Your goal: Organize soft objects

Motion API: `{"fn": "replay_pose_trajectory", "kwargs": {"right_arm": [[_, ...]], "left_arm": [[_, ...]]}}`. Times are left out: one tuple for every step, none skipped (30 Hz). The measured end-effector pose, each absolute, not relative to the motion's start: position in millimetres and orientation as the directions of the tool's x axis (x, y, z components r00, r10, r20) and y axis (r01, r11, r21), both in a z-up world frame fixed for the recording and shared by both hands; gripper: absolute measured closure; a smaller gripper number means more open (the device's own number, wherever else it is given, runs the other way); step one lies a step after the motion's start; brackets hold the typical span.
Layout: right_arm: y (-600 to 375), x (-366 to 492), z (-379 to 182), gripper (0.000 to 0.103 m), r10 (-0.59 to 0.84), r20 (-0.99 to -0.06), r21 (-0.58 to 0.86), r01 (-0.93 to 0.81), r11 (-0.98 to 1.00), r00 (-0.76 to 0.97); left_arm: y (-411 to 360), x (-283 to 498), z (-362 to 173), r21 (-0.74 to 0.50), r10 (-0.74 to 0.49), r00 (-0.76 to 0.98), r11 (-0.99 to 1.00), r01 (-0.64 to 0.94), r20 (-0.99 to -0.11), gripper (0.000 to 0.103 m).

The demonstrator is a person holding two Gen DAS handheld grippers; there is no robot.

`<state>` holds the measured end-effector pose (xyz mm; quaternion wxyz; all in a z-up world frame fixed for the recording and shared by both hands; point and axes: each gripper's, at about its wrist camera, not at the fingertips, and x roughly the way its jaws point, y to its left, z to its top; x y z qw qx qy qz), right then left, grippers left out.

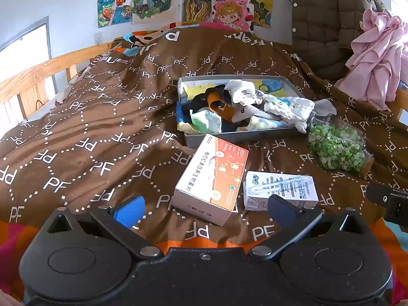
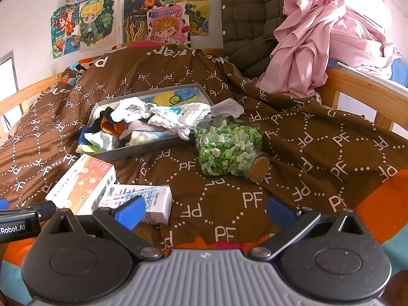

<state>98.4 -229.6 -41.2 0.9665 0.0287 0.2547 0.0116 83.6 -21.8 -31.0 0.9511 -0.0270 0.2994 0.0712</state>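
Hovering with jaws spread and empty, the left gripper (image 1: 204, 210) and right gripper (image 2: 205, 211) sit nearest, well short of the grey tray (image 2: 142, 149). Two cartons (image 1: 211, 176) lie just before the tray; a corked jar (image 2: 229, 150) rests beside its right end. Soft cloths (image 2: 163, 119) are heaped inside it, a white piece (image 2: 185, 131) overhanging the rim. Sorting appears nearly finished; the next move probably calls for tucking that piece inside.

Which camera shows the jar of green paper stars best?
The right wrist view: the jar lies on its side near centre, cork stopper fully visible. The left wrist view shows it off to the right, the cork barely visible at the edge.
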Motion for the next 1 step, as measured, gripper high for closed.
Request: {"fn": "replay_pose_trajectory", "kwargs": {"right_arm": [[-229.6,98.4,-41.2,0.000,0.037,-0.492,0.061,-0.008,0.998,0.870]], "left_arm": [[-21.9,83.7,-31.0,-0.008,0.119,0.809,0.989,-0.151,-0.576,0.001]]}}
